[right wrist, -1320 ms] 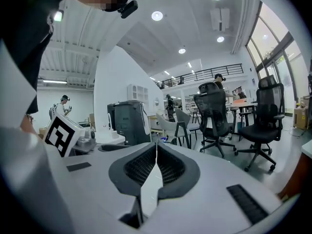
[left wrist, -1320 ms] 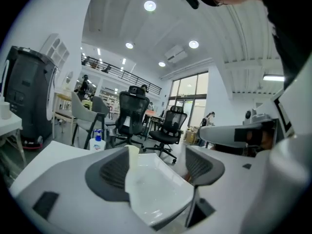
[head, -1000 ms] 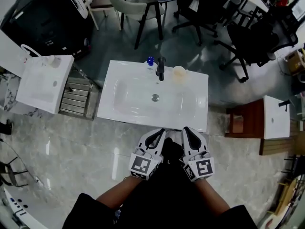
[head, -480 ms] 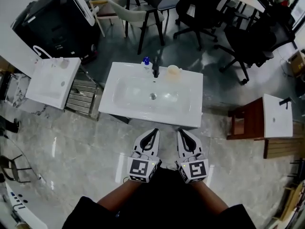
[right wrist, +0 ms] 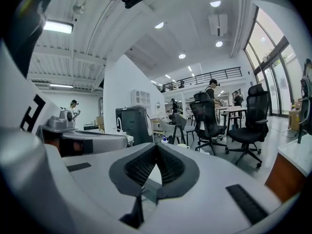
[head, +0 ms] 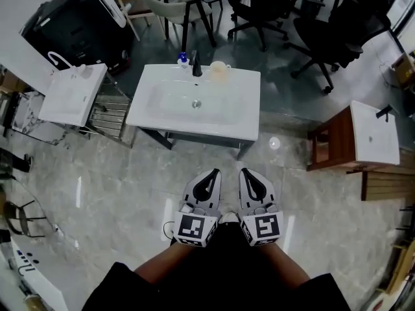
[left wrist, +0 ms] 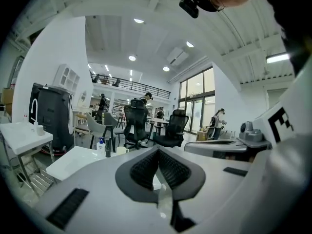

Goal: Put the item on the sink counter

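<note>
The white sink counter (head: 241, 115) stands ahead across a stretch of floor. On its back rim sit a black faucet (head: 196, 64), a blue-capped bottle (head: 183, 58) and a cream cup (head: 220, 70). My left gripper (head: 214, 172) and right gripper (head: 244, 172) are side by side low in the head view, well short of the counter. Both are shut with nothing between their pads. In the left gripper view the counter (left wrist: 68, 161), bottle (left wrist: 101, 146) and cup (left wrist: 122, 150) show beyond the shut left gripper (left wrist: 157, 149). The right gripper (right wrist: 156, 146) shows the cup (right wrist: 183, 146) just past its tips.
A smaller white sink (head: 71, 94) on a wire rack (head: 107, 118) stands left, with a black cabinet (head: 76, 26) behind. Chairs (head: 170, 4) and office chairs (head: 327, 34) crowd the back. A wooden stand (head: 327, 146) with a white top (head: 374, 133) stands right. Grey marble floor (head: 117, 193) lies between.
Both grippers have drawn back together from the counter's front edge. The counter now sits farther away and higher in the head view. Both stayed shut and empty.
</note>
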Motion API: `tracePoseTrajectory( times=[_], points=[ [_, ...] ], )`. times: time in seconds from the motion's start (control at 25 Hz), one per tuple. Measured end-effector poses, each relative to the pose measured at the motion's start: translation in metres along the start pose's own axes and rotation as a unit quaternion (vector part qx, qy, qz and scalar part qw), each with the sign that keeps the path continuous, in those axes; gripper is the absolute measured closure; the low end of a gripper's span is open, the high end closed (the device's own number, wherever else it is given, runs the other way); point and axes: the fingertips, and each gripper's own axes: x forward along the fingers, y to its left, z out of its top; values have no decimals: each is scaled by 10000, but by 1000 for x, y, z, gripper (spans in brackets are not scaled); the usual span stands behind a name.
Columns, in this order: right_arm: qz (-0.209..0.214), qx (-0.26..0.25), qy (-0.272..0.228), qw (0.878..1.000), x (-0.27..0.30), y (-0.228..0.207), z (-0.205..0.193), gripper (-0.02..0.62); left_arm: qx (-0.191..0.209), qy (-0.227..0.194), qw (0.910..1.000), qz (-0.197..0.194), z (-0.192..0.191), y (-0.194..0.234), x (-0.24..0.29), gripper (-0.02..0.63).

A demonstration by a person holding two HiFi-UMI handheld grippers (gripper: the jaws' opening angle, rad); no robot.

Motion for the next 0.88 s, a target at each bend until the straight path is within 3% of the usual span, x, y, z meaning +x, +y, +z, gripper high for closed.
tracePoseTrajectory(
  times=[0.36,0.64,0.88],
  points=[
    [342,23,-75,9994,-67,32,-20,565,-145,-73,9990,424,-23,-45,-74,590],
    [332,-22,-226,9992,-87,38,-14,565,202,-190,9984,491,-12,-60,-78,591],
    [443,-138,-247,9986,-91,37,-13,565,196,-176,9979,589,-12,-62,-83,591]
  ],
)
